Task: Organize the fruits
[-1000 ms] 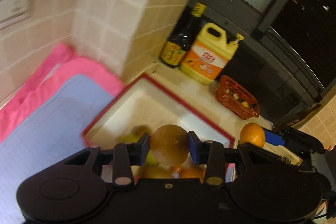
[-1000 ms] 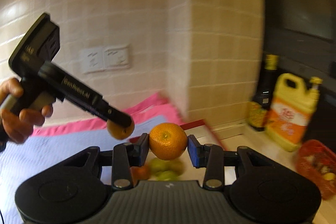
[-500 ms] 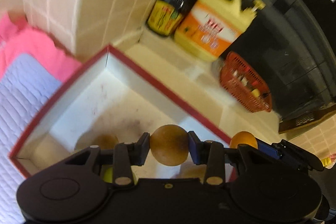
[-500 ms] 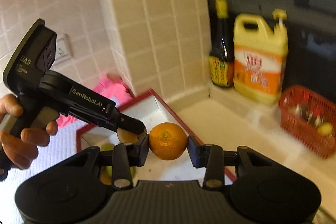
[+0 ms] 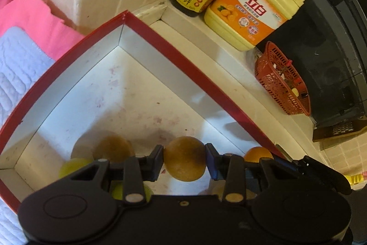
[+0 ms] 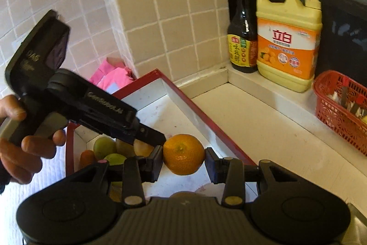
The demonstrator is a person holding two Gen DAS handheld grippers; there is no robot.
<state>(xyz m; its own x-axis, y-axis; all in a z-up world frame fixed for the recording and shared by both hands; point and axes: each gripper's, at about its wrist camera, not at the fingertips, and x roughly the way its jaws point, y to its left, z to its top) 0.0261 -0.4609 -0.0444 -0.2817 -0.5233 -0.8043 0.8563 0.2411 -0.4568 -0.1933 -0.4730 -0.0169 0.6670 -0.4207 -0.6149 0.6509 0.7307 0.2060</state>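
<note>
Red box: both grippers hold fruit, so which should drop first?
Left, probably. The left gripper holds its brown fruit well inside the red box, above bare floor. The right gripper holds its orange nearer the rim.

Warm fruit colours inside a red-rimmed white box

The box (image 5: 160, 43) has a red rim and white walls, its floor flecked with faint pink stains. A brown fruit (image 5: 184, 158) sits between black fingers; the orange (image 6: 183, 154) is bright, glossy orange. Yellow-green fruits (image 6: 104, 147) lie in the near corner. By the beige tiled wall (image 6: 169, 15) stand a dark bottle (image 6: 242, 38) with a yellow label, a yellow jug (image 6: 287, 38) banded orange, a red lattice basket (image 6: 339, 107), and pink (image 5: 36, 22) and quilted pale-blue (image 5: 16, 66) cloths.
</note>
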